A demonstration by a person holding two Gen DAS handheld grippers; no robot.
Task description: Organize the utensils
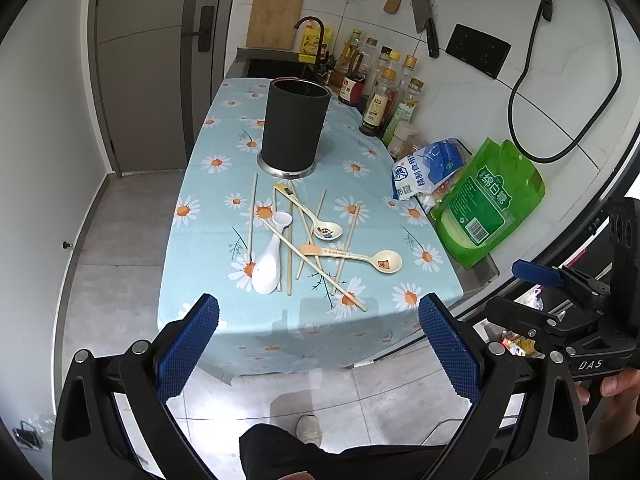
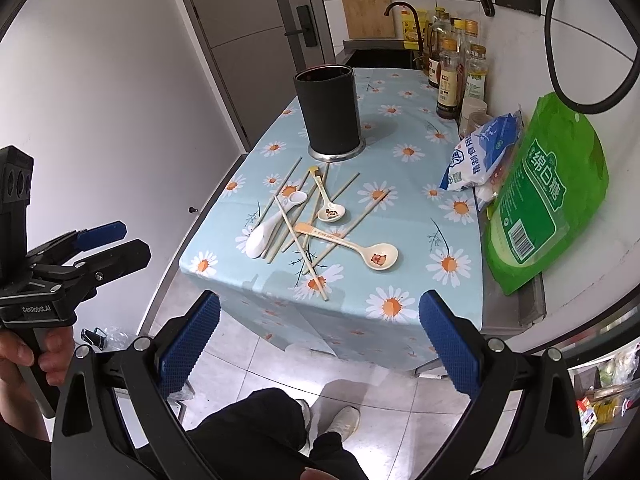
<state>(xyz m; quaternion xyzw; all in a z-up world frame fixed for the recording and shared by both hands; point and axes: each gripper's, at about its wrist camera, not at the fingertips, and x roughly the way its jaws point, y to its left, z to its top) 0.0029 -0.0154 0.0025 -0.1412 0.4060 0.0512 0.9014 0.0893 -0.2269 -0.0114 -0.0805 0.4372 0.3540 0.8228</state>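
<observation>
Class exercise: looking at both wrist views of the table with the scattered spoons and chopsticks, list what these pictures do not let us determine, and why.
- Inside of the black holder: both views see only its rim; its wall hides any contents.
- Chopsticks: exact count unclear in either view, since they cross under the spoons.
- Sink: basin hidden behind the holder and counter edge.
- Bottle labels: too small to read.
- Both grippers, left and right, hang open off the table.

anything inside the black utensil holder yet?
The black utensil holder stands upright; only its upper inner wall and a reddish rim are visible, with nothing poking above the top. Its bottom is hidden. Spoons and chopsticks lie on the tablecloth in front.
</observation>
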